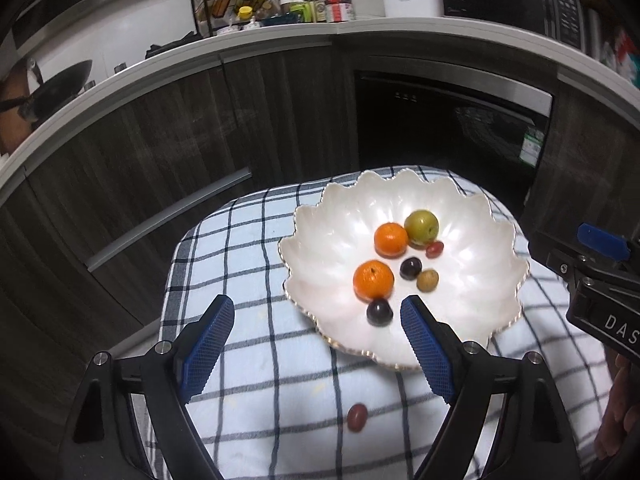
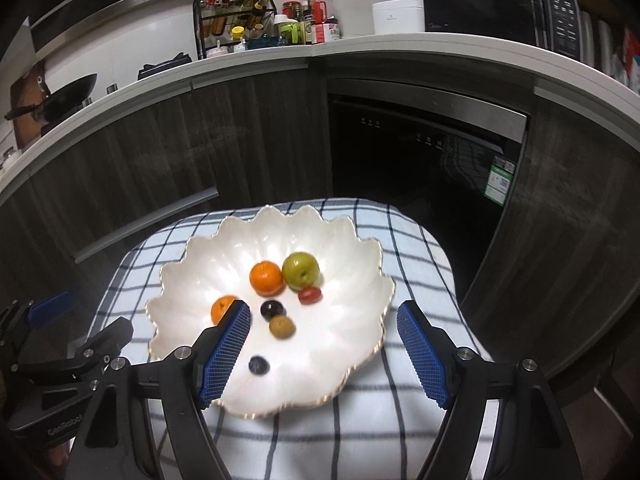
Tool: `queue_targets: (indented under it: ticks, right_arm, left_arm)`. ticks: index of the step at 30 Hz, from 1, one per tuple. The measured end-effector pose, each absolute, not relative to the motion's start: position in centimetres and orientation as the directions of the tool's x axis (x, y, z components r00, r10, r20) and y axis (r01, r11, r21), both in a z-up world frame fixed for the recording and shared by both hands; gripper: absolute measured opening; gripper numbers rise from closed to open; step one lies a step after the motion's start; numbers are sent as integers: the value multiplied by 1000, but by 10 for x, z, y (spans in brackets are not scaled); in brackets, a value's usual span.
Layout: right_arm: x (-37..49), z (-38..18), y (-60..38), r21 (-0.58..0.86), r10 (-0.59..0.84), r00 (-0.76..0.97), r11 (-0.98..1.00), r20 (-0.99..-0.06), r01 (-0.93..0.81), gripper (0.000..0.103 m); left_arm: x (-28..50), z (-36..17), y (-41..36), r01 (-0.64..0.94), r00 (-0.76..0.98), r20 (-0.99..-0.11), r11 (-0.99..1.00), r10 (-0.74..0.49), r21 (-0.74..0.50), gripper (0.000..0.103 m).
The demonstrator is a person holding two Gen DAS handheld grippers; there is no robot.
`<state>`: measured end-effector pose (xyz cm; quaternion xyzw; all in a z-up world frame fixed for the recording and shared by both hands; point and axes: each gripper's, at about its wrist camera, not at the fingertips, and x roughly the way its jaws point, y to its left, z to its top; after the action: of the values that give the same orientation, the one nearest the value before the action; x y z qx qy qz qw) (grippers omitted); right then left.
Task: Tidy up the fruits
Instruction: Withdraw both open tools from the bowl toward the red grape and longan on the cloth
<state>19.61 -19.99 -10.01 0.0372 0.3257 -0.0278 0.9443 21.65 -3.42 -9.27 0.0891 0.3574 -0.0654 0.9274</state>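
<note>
A white scalloped plate (image 1: 472, 280) (image 2: 340, 340) sits on a blue-checked cloth (image 1: 248, 248) and holds several fruits: two oranges (image 1: 373, 279) (image 2: 265, 278), a green fruit (image 1: 421, 227) (image 2: 301, 268), a small red one (image 1: 434, 249), two dark plums (image 1: 379, 312) (image 2: 259, 365) and a brownish one (image 1: 427, 280) (image 2: 282, 327). Another red fruit (image 1: 357, 417) lies on the cloth in front of the plate. My left gripper (image 1: 318, 312) hovers open over the plate's near-left rim, holding nothing. My right gripper (image 2: 324, 320) hangs open above the plate's near side, also empty.
The cloth covers a small raised surface with drop-offs on all sides. Behind it run dark cabinet doors (image 2: 160, 152), a built-in appliance (image 2: 424, 148) and a white counter with bottles and a microwave. Each gripper's body shows at the other view's edge (image 1: 600, 276) (image 2: 60, 356).
</note>
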Motion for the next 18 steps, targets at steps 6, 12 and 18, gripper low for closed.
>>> queue_targets:
  ticks: [6,12,18]
  right_arm:
    - [169,-106,-193,51,-55,787,993,-615,109,77]
    - [150,-111,-180,34,-60,782,994,-620,103,77]
    - [130,-120,-169,28,-59,764,995,-642,100,77]
  left_arm:
    - [197,-99,-29,229,727,-683,963,-70,145,86]
    - [181,-108,-22,256,720,-688,956,-90,144,86]
    - [166,-121,-19,305,710,-695,938,-109,165,86]
